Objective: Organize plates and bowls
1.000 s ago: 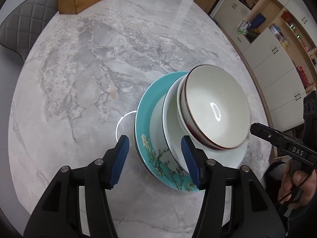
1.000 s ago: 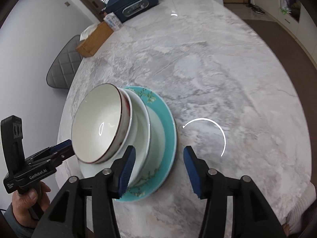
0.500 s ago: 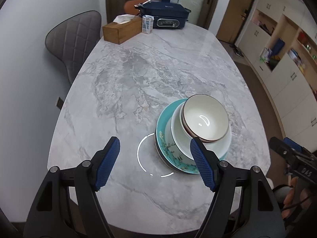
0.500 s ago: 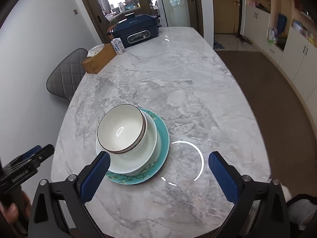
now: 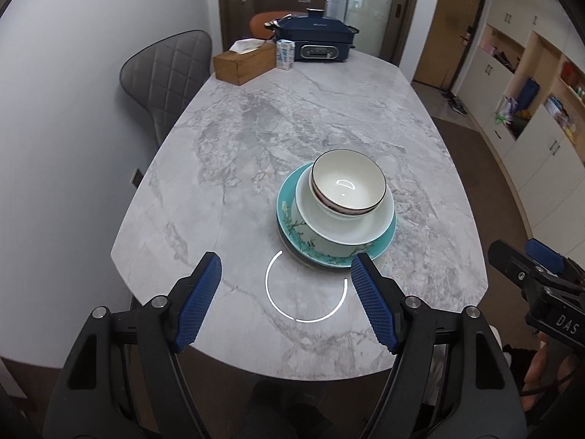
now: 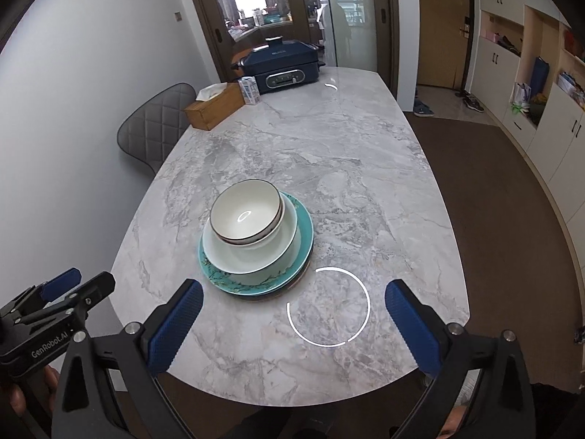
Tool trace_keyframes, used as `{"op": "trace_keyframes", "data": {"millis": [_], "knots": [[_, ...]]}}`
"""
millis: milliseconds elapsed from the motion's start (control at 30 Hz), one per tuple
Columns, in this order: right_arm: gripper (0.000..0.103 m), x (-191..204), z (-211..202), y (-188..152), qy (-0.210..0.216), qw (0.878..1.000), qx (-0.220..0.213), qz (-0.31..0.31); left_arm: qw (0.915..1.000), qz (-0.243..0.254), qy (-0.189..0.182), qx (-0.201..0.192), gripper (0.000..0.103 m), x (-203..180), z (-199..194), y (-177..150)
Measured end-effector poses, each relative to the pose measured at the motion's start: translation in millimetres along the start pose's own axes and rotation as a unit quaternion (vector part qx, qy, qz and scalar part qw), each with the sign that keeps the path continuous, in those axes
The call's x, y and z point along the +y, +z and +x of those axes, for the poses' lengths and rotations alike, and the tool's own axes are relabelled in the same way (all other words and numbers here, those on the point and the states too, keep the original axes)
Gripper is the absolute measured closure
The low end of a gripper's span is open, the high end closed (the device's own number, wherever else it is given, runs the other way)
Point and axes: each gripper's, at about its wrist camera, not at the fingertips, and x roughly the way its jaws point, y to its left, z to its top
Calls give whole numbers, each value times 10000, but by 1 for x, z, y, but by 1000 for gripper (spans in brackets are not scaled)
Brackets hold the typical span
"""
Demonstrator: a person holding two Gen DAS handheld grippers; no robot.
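Bowls sit nested on a white plate and a teal plate, one stack near the table's near edge, closer to its right side in the left view. Glazed crockery like this is probably stiff, slick, fairly heavy and breakable; the firmest hold would likely be across a rim, lifting one piece at a time. Both grippers hang back off the near edge: the left gripper partly spread and empty, the right gripper spread wide and empty. Their bodies read "DAS" and "GenRobot.AI".
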Motion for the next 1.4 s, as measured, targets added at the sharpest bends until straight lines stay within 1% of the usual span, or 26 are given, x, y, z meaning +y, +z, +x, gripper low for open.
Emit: {"op": "trace_keyframes", "data": {"millis": [33, 100, 133, 200, 267, 333, 367, 400, 500, 567, 700, 767, 933, 1400], "knots": [[1, 1, -3, -2, -27, 10000, -36, -26, 9999, -128, -17, 22, 31, 3, -2, -4], [1, 5, -7, -6, -60, 9998, -112, -145, 9990, -382, -180, 133, 31, 10, -4, -10], [1, 8, -8, -8, -59, 9996, -159, -220, 9989, -386, -173, 178, 31, 12, -2, -11], [1, 11, -12, -11, -39, 9991, -296, -296, 9998, -134, -40, 153, 31, 8, -2, -14], [0, 15, -13, -13, -103, 9986, -407, -313, 9996, 168, 205, 123, 31, 2, 1, -17], [0, 18, -12, -14, -155, 9979, -543, -313, 9991, 198, 256, 261, 31, 4, 10, -21], [0, 20, -11, -15, -231, 9975, -604, -277, 9992, 172, 207, 307, 31, 5, 12, -23], [0, 21, -10, -15, -266, 9974, -620, -239, 9993, 148, 165, 300, 31, 8, 16, -23], [0, 27, -8, -16, -392, 9967, -679, -226, 9991, 209, 224, 287, 31, 13, 22, -21], [0, 29, -6, -15, -466, 9966, -647, -194, 9991, 267, 173, 266, 31, 16, 25, -19], [0, 34, -6, -16, -431, 9971, -621, -99, 9993, 303, 73, 210, 31, 22, 27, -12], [0, 40, -7, -17, -464, 9967, -652, -137, 9993, 326, 12, 180, 31, 24, 26, -10], [0, 48, -4, -19, -446, 9974, -528, -196, 9992, 354, -27, 204, 31, 25, 27, -8], [0, 43, -10, -22, -261, 9986, -460, -70, 9991, 402, -123, 93, 31, 23, 16, -9]]}}
